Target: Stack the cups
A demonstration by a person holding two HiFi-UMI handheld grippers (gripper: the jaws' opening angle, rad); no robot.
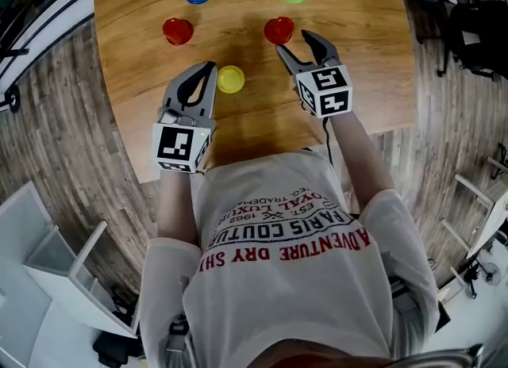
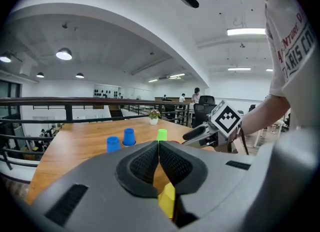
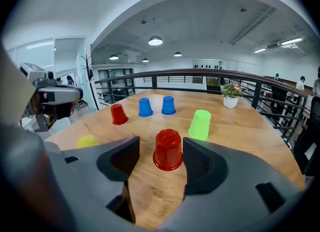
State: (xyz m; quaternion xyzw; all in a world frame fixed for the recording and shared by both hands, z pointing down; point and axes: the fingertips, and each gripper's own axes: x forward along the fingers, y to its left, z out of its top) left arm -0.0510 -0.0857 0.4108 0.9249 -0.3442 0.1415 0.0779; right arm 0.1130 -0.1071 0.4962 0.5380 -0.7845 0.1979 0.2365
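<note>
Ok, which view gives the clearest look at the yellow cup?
The head view: the yellow cup shows whole from above, beside the left gripper. The left gripper view catches only a yellow sliver below its shut jaws. The right gripper view shows it small at far left, partly behind the right gripper.

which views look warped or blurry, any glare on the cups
Head view: fisheye bows the table edges; cups look sharp. Left gripper view: black round vignette, ceiling lights blown out. Right gripper view: same vignette, railing curves, red cup crisp, no harsh glare.
</note>
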